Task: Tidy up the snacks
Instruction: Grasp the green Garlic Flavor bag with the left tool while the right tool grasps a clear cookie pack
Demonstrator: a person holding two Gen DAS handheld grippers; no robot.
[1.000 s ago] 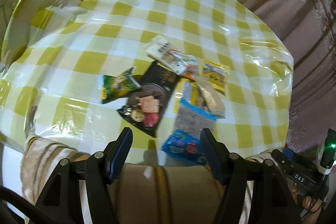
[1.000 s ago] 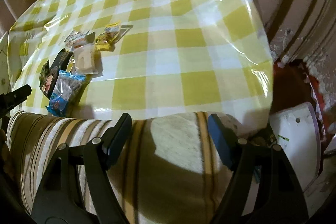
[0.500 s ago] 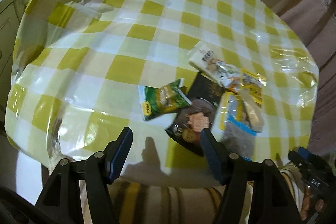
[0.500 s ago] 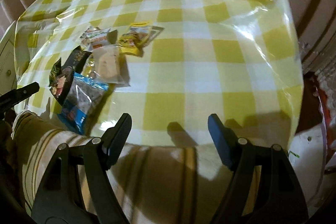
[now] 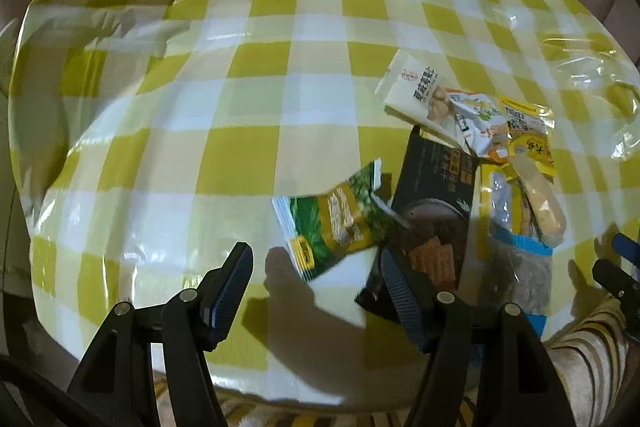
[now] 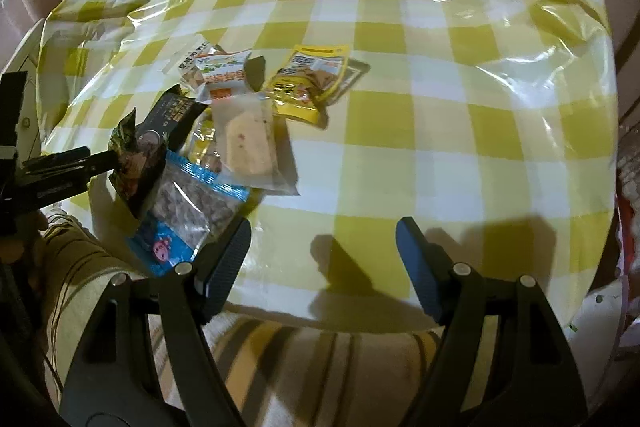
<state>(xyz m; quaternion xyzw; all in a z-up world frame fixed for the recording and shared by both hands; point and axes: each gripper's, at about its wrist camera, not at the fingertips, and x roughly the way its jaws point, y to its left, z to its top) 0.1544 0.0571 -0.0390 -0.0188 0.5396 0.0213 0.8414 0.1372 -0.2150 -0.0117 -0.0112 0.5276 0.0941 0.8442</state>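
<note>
Left tool (image 5: 316, 267), right tool (image 6: 324, 245) agape

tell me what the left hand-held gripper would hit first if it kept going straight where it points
Probably the green snack packet, lying just ahead between the open fingers of the left hand-held gripper; depth is unclear, so it might meet the checked tablecloth first.

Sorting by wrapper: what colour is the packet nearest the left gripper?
Green packet with yellow; clearest in the left wrist view.

black packet (image 5: 434, 195): lower corner is hidden behind a finger of the left tool (image 5: 316, 263).
green packet (image 6: 123, 135): mostly covered by the black packet in the right wrist view.
blue-edged clear bag (image 5: 520, 267): blurred; contents cannot be made out.
yellow packet (image 5: 528, 135): print is too small to be read.
bench (image 5: 240, 67): far edge is cut off by the frame.
</note>
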